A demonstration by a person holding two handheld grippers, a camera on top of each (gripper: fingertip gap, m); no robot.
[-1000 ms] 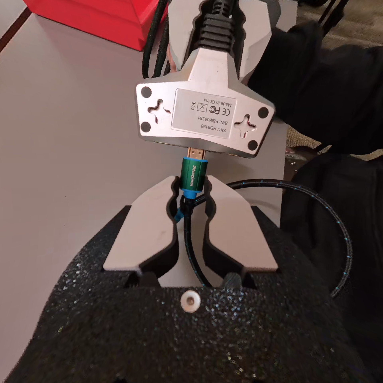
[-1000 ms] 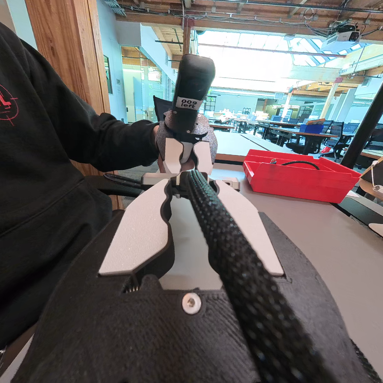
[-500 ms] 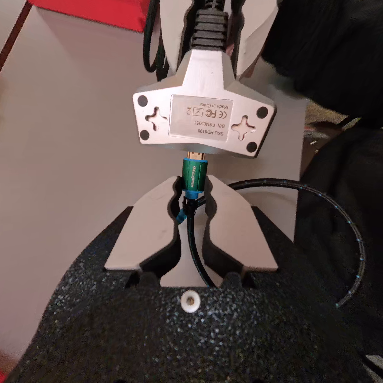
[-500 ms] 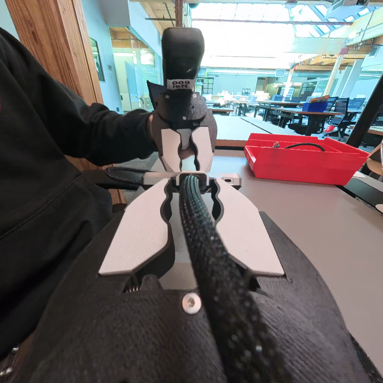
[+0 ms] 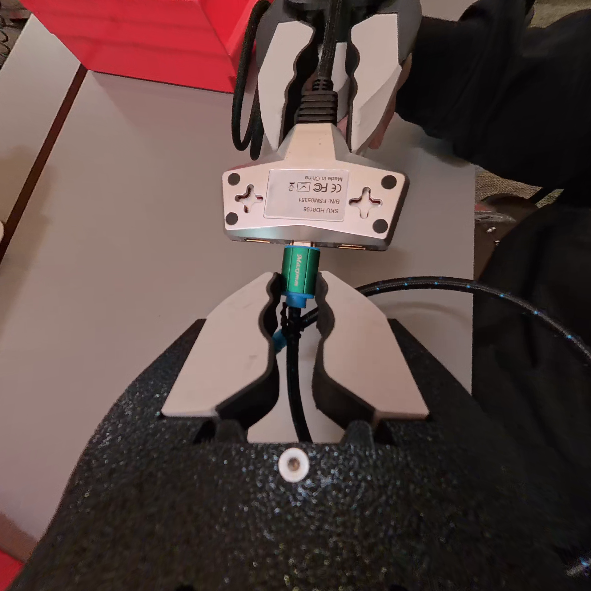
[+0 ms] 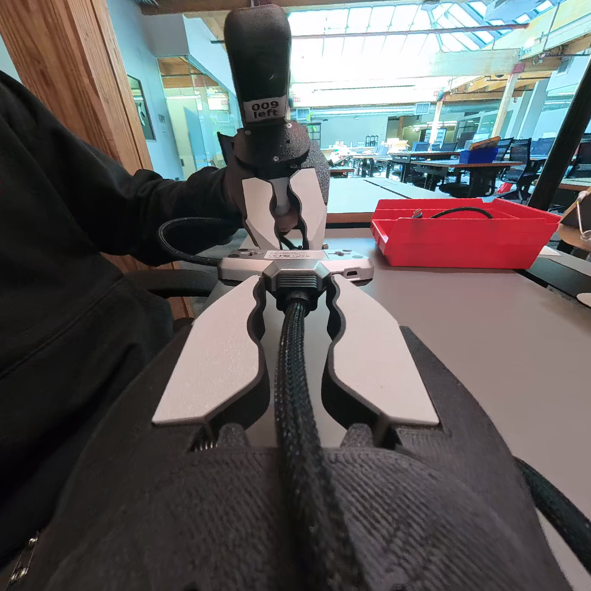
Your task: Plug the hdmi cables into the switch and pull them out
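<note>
Gripping the green plug [image 5: 300,275] near its blue collar, your left gripper [image 5: 298,281] is seating it in the middle port of the silver switch [image 5: 315,198]. The plug is carrying pale script; the switch's underside is showing a grey printed label [image 5: 305,195]. Your right gripper [image 6: 295,281] is clamping its fingers on the switch's ribbed neck above the desk [image 5: 128,192].

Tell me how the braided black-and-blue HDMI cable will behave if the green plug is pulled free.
The braided black-and-blue HDMI cable will probably hold its springy arc rather than drop limp. The green metal plug looks rigid and smooth, so it might slip in the left hand-held gripper.
</note>
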